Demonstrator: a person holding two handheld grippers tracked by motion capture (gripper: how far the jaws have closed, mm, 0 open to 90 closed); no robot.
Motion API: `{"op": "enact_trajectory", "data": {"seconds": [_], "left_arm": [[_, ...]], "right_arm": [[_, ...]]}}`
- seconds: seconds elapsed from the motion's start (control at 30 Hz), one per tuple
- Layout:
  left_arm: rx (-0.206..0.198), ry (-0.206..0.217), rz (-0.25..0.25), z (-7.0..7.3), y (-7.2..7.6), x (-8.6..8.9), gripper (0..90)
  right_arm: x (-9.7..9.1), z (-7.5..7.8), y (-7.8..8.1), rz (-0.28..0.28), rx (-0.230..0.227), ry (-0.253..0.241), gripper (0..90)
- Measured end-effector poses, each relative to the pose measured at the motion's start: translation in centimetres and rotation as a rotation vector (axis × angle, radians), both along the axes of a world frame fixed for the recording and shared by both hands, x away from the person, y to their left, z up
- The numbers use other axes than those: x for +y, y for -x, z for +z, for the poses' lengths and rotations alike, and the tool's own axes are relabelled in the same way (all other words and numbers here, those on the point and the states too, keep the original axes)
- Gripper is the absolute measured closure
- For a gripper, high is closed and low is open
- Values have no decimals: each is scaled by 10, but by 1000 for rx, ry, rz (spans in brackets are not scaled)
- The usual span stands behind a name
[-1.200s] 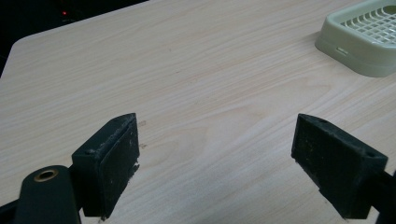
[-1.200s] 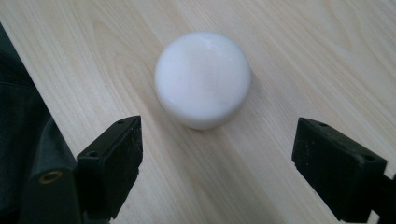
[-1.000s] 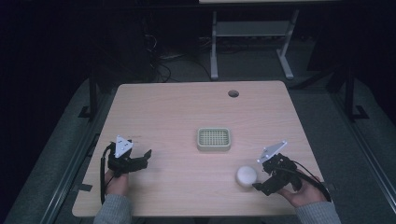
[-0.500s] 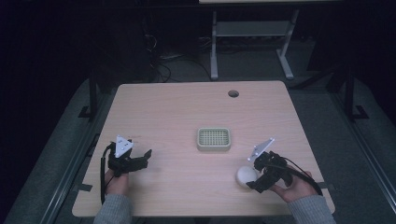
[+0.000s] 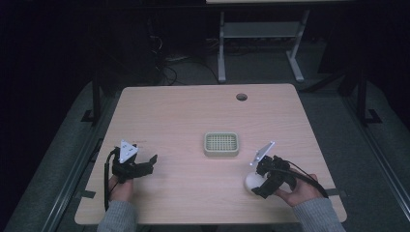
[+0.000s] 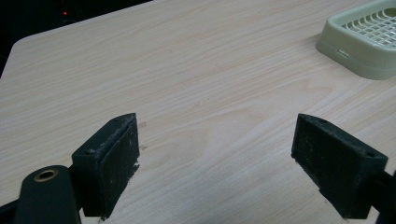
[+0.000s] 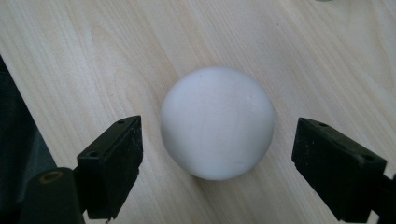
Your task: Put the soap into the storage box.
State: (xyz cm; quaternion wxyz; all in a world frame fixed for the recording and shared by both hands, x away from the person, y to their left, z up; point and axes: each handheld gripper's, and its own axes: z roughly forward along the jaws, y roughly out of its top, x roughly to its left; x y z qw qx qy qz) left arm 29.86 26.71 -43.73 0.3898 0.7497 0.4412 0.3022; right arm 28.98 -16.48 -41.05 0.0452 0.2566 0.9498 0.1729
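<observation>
The right gripper (image 7: 217, 154) straddles the white ball (image 7: 217, 122) on the desk (image 5: 183, 116), jaws wide apart on either side and clear of it. The left gripper (image 6: 215, 158) rests with jaws spread, holding nothing, the green basket (image 6: 364, 37) ahead. A grasp seems in hand; next, the jaws must close evenly on the ball.
</observation>
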Motion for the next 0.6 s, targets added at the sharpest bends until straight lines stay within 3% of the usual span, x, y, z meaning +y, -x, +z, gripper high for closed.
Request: {"op": "enact_trajectory", "data": {"seconds": [0.23,0.6], "left_arm": [[-3,5,-3,0,0,-1,148],[-5,16,0,1,0,0,148]], "right_arm": [[4,0,-3,-2,15,3,157],[11,-10,-9,15,40,61,157]]}}
